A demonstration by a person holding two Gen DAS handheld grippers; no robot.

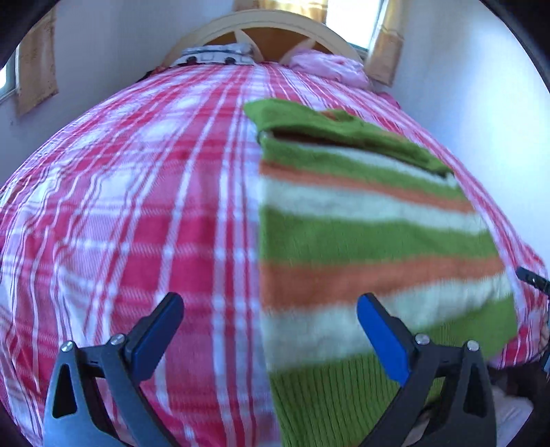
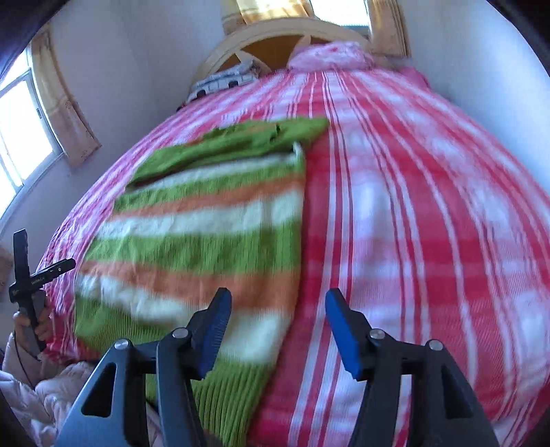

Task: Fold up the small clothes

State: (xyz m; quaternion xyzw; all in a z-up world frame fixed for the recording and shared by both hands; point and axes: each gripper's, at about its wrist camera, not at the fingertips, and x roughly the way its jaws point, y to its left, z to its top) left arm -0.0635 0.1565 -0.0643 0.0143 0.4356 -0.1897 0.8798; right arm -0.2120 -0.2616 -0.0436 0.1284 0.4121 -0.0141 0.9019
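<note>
A small knit sweater (image 1: 371, 233) with green, orange and white stripes lies flat on the red and white plaid bedspread (image 1: 137, 206), its sleeves folded across the top. My left gripper (image 1: 271, 309) is open and empty above the sweater's left edge near the ribbed hem. In the right wrist view the sweater (image 2: 206, 233) lies to the left. My right gripper (image 2: 276, 306) is open and empty above the sweater's right edge near the hem. The left gripper's body (image 2: 31, 275) shows at the far left of the right wrist view.
A curved wooden headboard (image 1: 275, 27) stands at the far end, with a pink pillow (image 1: 330, 68) and a patterned pillow (image 1: 216, 55) against it. Walls and curtained windows (image 2: 20, 130) close in on both sides. A white quilt (image 2: 44, 395) lies at the near left.
</note>
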